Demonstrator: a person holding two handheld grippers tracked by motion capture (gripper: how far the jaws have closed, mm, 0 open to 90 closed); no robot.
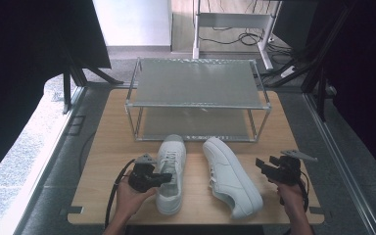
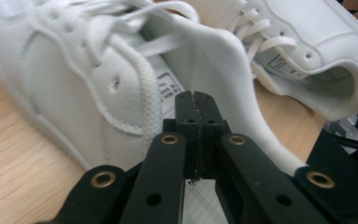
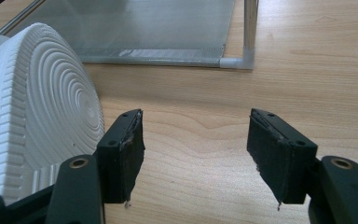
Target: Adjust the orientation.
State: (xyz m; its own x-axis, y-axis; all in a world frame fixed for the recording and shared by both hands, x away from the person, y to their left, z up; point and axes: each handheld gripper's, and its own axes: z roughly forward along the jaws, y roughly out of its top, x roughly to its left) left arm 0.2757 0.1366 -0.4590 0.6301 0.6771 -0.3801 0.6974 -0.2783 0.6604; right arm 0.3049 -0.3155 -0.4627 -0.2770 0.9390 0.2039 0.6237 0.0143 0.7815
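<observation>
Two white sneakers lie on the wooden table [image 1: 103,156]. The left sneaker [image 1: 170,171] stands upright with its toe toward the rack. My left gripper [image 1: 165,178] is shut, and its tips rest over that shoe's opening. In the left gripper view the jaws [image 2: 194,100] meet in front of the tongue label of the left sneaker [image 2: 65,84], and I see nothing pinched between them. The right sneaker [image 1: 231,177] lies tipped on its side. My right gripper [image 1: 263,164] stands open just right of it. Its jaws [image 3: 196,140] are empty over bare wood, beside the ribbed sole [image 3: 42,107].
A two-shelf metal rack [image 1: 196,105] stands at the back of the table, with one corner post [image 3: 235,63] ahead of my right gripper. Black frames and cables border the table on both sides. Bare wood lies between the shoes and the rack.
</observation>
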